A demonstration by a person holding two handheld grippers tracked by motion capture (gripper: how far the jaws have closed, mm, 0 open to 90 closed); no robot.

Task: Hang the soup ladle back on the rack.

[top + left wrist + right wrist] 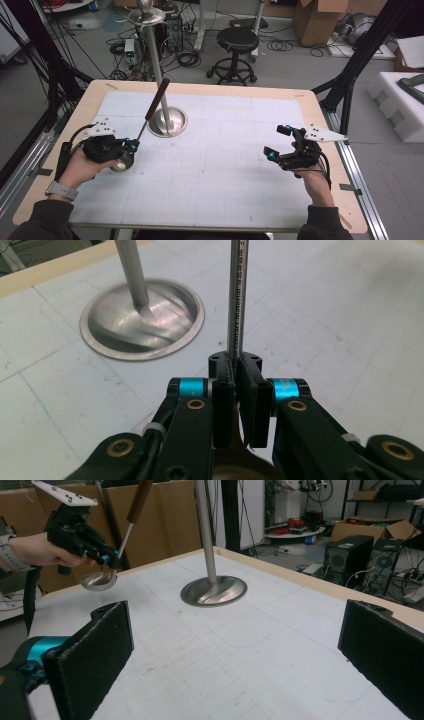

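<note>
The ladle has a shiny polished metal bowl, a thin steel shaft and a dark reddish, wood-like handle. The stand is brushed, glossy metal. A matt white gridded paper sheet covers the pale wooden table. The left gripper is matt black plastic.

Wooden-edged table with a pale gridded paper mat on top. Polished steel stand on the mat: round dished base, upright pole, small dish near the top. Beyond the table: black round stool on castors, brown cardboard boxes, loose black cables on the grey floor. White foam blocks at far right.
</note>
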